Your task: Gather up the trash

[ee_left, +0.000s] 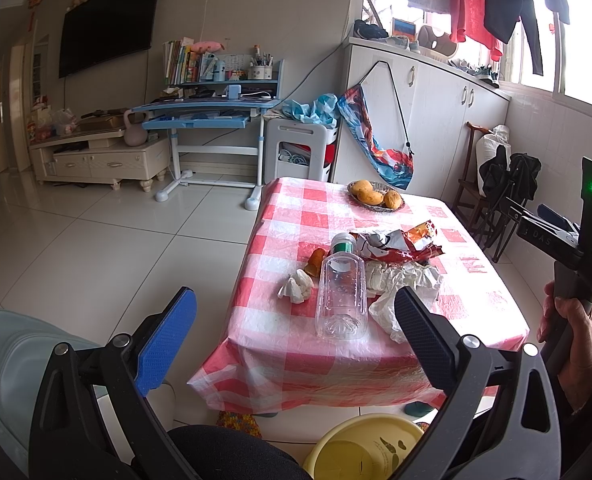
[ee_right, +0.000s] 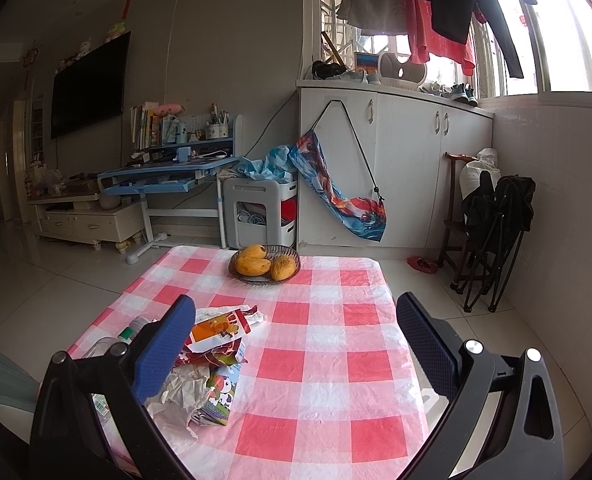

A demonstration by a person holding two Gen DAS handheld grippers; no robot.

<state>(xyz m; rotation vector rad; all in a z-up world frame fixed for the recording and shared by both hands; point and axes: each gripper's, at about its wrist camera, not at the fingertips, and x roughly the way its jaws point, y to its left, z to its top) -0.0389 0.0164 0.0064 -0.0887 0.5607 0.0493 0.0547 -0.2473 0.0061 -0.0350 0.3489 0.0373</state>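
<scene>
A heap of trash lies on the red-checked table [ee_left: 296,344]: a clear plastic bottle [ee_left: 342,292] with a green cap band, a crumpled red snack wrapper [ee_left: 396,246], white crumpled paper [ee_left: 408,280], a tissue wad [ee_left: 298,290] and an orange peel [ee_left: 315,262]. My left gripper [ee_left: 291,328] is open and empty, held before the table's near edge. My right gripper [ee_right: 291,344] is open and empty above the table; the wrappers [ee_right: 215,336], paper [ee_right: 179,396] and a small carton [ee_right: 219,398] lie by its left finger. The bottle [ee_right: 131,330] is mostly hidden there.
A wicker dish of mangoes [ee_left: 376,196] stands at the table's far end, also in the right wrist view [ee_right: 264,266]. A yellow basin [ee_left: 364,448] sits on the floor below the table's near edge. A chair back [ee_left: 11,368] is at left. Folded chairs [ee_right: 492,232] lean by the wall.
</scene>
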